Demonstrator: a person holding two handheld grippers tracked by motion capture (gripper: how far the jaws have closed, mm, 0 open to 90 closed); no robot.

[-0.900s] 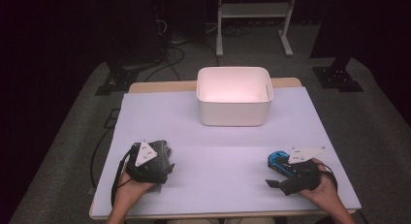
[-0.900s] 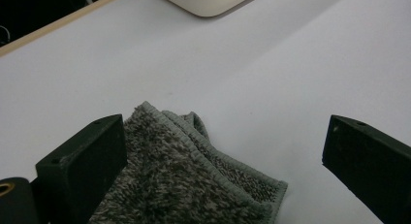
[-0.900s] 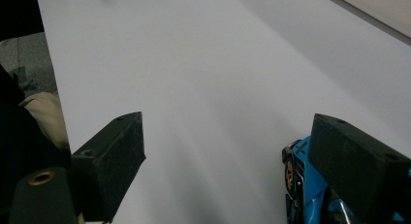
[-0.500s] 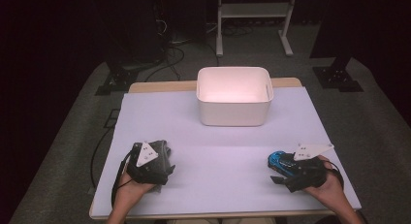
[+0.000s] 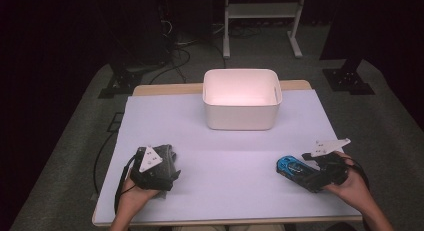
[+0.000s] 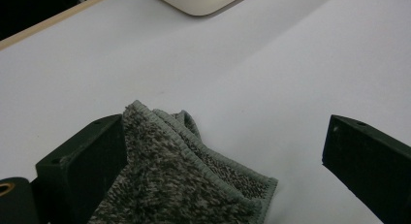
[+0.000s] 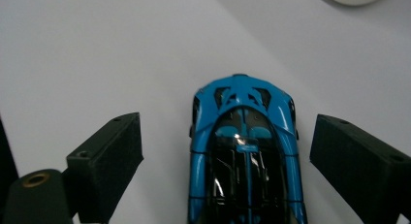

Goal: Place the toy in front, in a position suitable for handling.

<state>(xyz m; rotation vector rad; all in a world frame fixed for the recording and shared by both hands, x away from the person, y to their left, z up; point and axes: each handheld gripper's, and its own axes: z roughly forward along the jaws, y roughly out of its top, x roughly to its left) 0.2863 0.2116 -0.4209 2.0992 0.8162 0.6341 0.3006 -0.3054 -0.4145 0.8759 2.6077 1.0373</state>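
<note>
The blue toy car (image 7: 245, 151) lies on the white table cover (image 5: 230, 156) near the front right corner, between the two jaws of the right gripper (image 7: 228, 156), which stand wide apart with a gap on each side, so it is not grasped. The grey cloth (image 6: 179, 180) lies crumpled near the front left corner, and the left gripper (image 6: 223, 170) is also released: one jaw sits against the cloth's edge, the other well apart.

Judging from this, the work is at its beginning. Both things are on the table, and the white bin (image 5: 242, 97) at the far middle looks empty (its bottom is partly hidden).

The car is hard, glossy and smooth, with a dark cabin. The cloth is soft, fuzzy terry with a stitched hem. The bin is rounded plastic.
</note>
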